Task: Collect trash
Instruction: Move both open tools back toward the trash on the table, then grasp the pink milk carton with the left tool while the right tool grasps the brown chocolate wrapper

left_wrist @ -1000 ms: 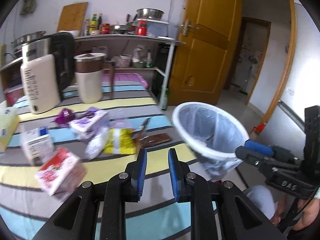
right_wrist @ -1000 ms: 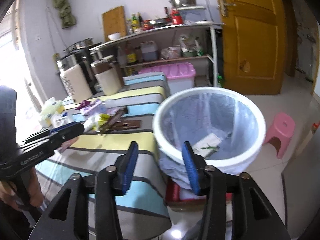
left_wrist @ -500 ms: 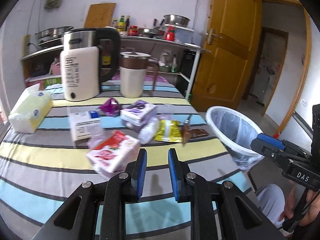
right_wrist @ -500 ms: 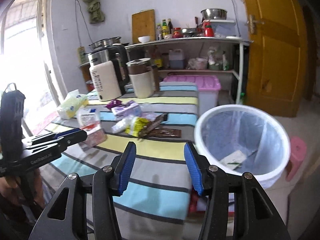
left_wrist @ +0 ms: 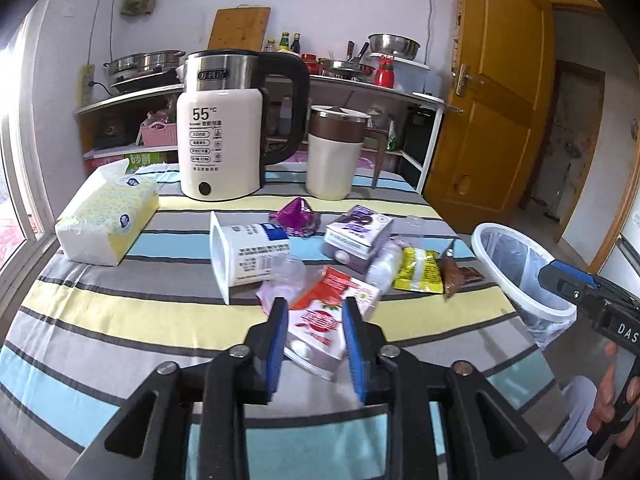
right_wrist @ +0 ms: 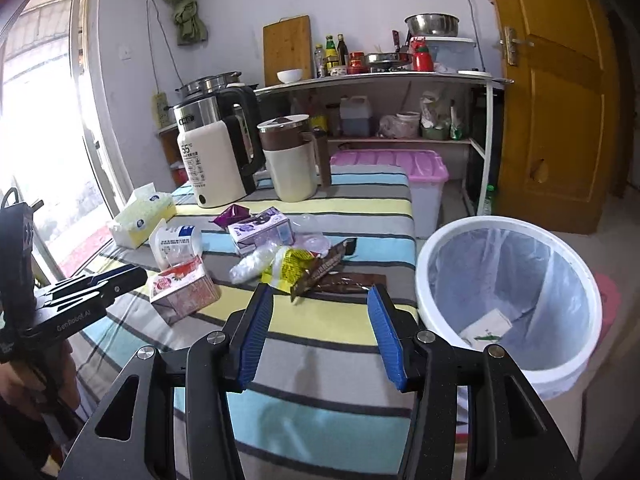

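Trash lies on the striped table: a red-and-pink carton (left_wrist: 320,332) (right_wrist: 182,292), a white-and-blue carton (left_wrist: 250,252), a purple carton (left_wrist: 358,232) (right_wrist: 260,230), a purple wrapper (left_wrist: 296,212), a yellow packet (left_wrist: 418,270) (right_wrist: 290,266) and brown wrappers (left_wrist: 454,270) (right_wrist: 336,272). My left gripper (left_wrist: 316,328) is open with its pads on either side of the red-and-pink carton, not clamped. My right gripper (right_wrist: 318,320) is open and empty above the table, near the brown wrappers. The white lined bin (right_wrist: 508,292) (left_wrist: 520,268) stands beside the table's right edge with a scrap inside.
A kettle (left_wrist: 224,128), a cream jug (left_wrist: 334,152) and a tissue pack (left_wrist: 108,216) stand at the back of the table. A pink-lidded box (right_wrist: 400,168), a shelf of kitchenware (right_wrist: 380,76) and a wooden door (right_wrist: 560,100) lie behind.
My left gripper swung from the bin side to the table, opened wider and closed in around the red-and-pink carton. My right gripper pulled back from the bin and turned toward the table.
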The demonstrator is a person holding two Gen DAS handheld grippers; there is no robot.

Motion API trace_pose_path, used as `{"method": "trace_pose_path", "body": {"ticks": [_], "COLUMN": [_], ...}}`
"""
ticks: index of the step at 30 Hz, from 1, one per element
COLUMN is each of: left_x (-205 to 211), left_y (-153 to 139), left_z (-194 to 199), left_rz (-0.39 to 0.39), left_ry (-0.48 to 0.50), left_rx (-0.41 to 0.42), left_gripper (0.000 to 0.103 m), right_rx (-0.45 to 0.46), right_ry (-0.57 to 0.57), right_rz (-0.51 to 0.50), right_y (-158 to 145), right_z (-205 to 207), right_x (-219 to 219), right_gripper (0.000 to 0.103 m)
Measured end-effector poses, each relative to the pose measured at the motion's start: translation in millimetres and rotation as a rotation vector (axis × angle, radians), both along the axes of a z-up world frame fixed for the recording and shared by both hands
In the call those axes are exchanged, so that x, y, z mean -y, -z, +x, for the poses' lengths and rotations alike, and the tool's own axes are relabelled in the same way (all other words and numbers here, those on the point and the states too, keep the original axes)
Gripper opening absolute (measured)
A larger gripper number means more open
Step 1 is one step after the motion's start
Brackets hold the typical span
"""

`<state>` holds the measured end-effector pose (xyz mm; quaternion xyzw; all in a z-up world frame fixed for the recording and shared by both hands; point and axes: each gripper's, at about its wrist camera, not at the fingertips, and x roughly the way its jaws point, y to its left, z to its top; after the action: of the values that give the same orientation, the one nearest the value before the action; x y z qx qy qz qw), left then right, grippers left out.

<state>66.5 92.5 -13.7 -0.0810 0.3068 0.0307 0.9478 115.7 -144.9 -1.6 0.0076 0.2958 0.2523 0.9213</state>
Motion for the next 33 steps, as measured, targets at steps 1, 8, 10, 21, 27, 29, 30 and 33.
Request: {"method": "trace_pose_path", "body": {"ticks": [1, 8, 10, 21, 27, 29, 30, 33], "left_x": [-2.5, -7.3, -5.1, 4.0, 12.7, 14.4, 14.0, 13.7], "left_y": [0.9, 5.6, 7.7, 21.7, 22.8, 22.9, 22.8, 23.0], "left_z": [1.1, 13.1, 17.5, 33.5, 29.8, 27.9, 27.7, 27.3], "left_rz": [-0.008, -0.011, 0.013, 0.027, 0.040, 0.045, 0.038, 0.035], "left_ry": [0.000, 0.034, 0.043, 0.122, 0.147, 0.149, 0.150, 0.151], "left_rx": [-0.002, -0.009, -0.017, -0.076, -0.074, -0.072, -0.073, -0.072], "left_gripper": [0.039, 0.053, 0.055, 0.057, 0.057, 0.057, 0.057, 0.057], "right_rx": [-0.007, -0.066, -0.090, -0.187, -0.225, -0.246, -0.252, -0.279], "right_ry": [-0.002, -0.004, -0.004, -0.020, -0.017, -0.006, -0.002, 0.007], "right_rz": [0.001, -0.015, -0.016, 0.000, 0.001, -0.008, -0.010, -0.002], "right_y": [0.3, 10.5, 13.8, 30.8, 39.0, 43.2, 44.7, 49.3], "right_z": [2.4, 28.9, 37.1, 71.2, 84.3, 88.3, 89.1, 92.0], "right_x": [-2.1, -20.5, -25.5, -46.6, -53.4, -54.9, -55.0, -53.0], "right_gripper": [0.051, 0.051, 0.051, 0.049, 0.040, 0.035, 0.030, 0.012]}}
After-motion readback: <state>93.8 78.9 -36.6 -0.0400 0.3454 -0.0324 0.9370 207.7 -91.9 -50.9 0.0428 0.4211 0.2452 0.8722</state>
